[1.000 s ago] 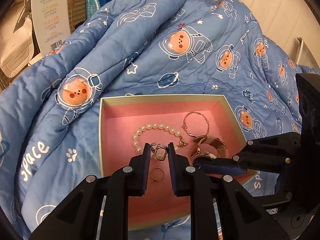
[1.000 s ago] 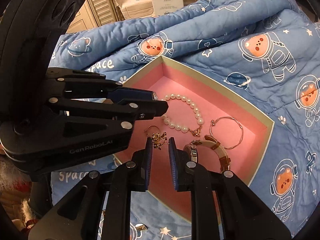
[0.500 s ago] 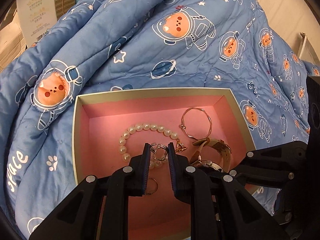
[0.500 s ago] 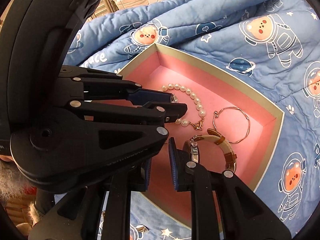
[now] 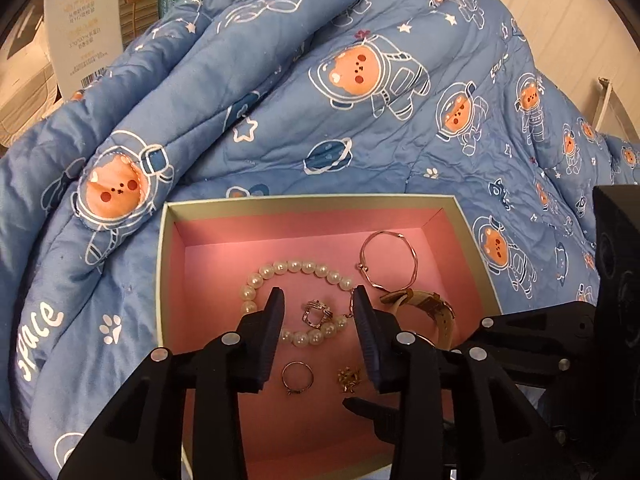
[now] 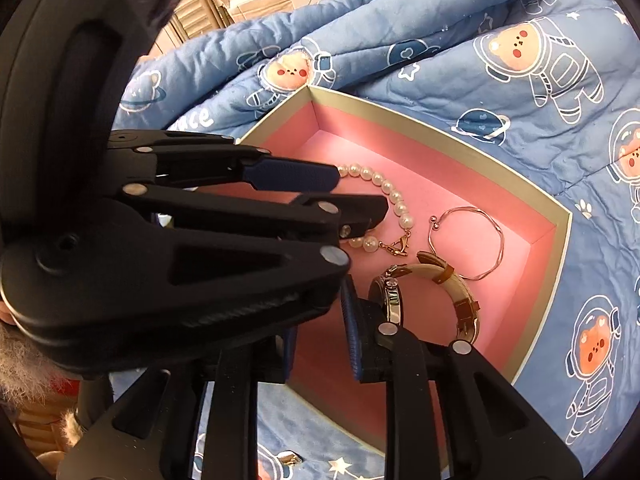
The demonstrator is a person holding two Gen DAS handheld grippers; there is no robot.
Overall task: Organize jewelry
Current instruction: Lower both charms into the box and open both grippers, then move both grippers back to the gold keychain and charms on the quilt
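Observation:
A pink-lined box (image 5: 312, 201) (image 6: 436, 118) lies on the blue quilt. In it lie a pearl bracelet (image 5: 296, 270) (image 6: 394, 194), a thin bangle (image 5: 388, 260) (image 6: 466, 240), a cream and brown watch (image 5: 434, 310) (image 6: 444, 288), a silver ring (image 5: 317, 314), a plain ring (image 5: 297, 376) and a gold charm (image 5: 349, 378). My left gripper (image 5: 318, 330) is open over the box, with the silver ring lying between its fingers. My right gripper (image 6: 318, 330) is nearly shut and empty, low at the box's near side, partly hidden behind the left gripper.
The blue astronaut-bear quilt (image 5: 360, 80) rises in folds behind the box. White cartons (image 5: 76, 12) and a slatted door stand at the back left. A small metal piece (image 6: 290, 458) lies on the quilt in front of the box.
My left gripper has opened and let the silver ring drop onto the pearl bracelet in the box. The right gripper has stayed low and narrow.

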